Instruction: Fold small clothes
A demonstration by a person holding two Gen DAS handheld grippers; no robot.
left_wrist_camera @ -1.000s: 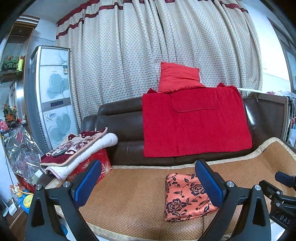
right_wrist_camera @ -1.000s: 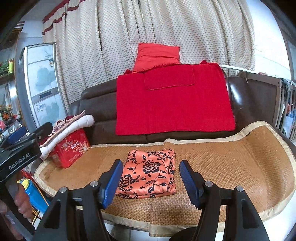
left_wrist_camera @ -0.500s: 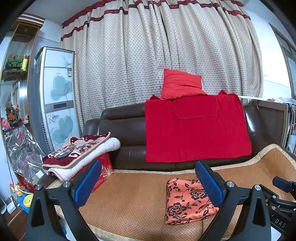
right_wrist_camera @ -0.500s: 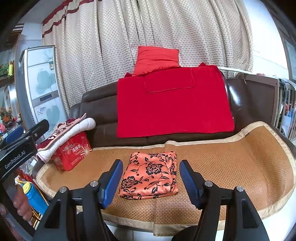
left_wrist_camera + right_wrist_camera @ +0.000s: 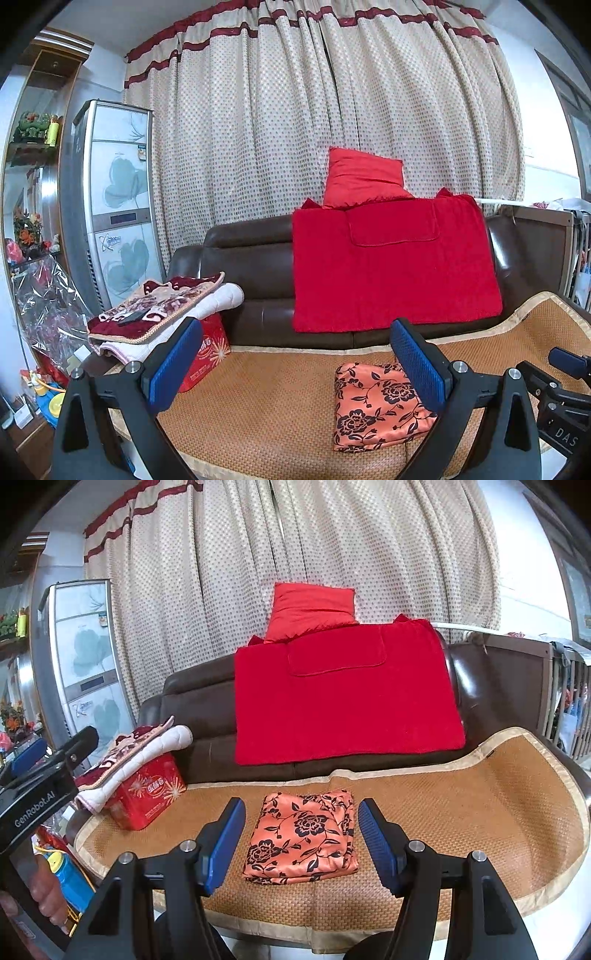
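So both tools (image 5: pixel 291 360) (image 5: pixel 298 843) have backed up, wide open and empty, leaving the cloth (image 5: pixel 304 836) folded on the mat (image 5: pixel 480 794), looks done.

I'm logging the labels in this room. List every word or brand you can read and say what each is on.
"GenRobot.AI": on the body of the left gripper, seen from the right wrist.
"DAS": on the body of the right gripper, cut off by the picture's edge.
Red tin: gold characters, too blurred to read.
Tall white cabinet: blue logo and small sticker, too small to read.
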